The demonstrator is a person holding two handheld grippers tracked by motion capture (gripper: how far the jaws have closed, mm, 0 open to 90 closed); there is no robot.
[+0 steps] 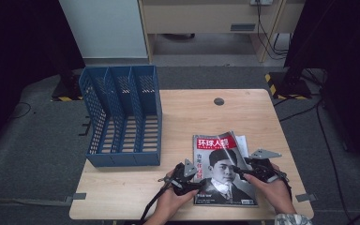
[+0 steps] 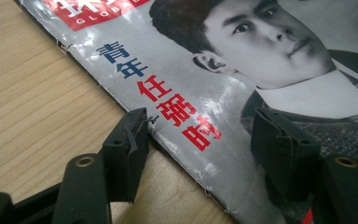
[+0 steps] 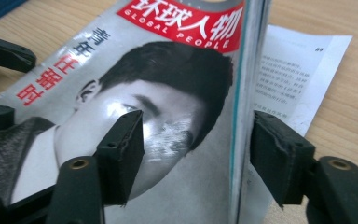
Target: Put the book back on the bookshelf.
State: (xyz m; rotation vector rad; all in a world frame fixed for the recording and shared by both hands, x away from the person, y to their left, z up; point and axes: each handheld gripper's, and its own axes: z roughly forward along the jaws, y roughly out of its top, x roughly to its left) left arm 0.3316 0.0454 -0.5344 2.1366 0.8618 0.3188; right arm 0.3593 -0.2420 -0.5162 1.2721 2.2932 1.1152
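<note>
- The blue file rack (image 1: 122, 117) stands on the table's (image 1: 243, 112) left part, well apart from your hands.
- Your left gripper (image 1: 198, 177) has its jaws wide, straddling the magazine's (image 1: 222, 168) left edge.
- The magazine lies flat near the front edge, between your hands.
- Your right gripper (image 1: 240, 169) has its jaws wide, straddling the magazine's spine.

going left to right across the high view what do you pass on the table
blue file rack → left gripper → magazine → right gripper
</note>
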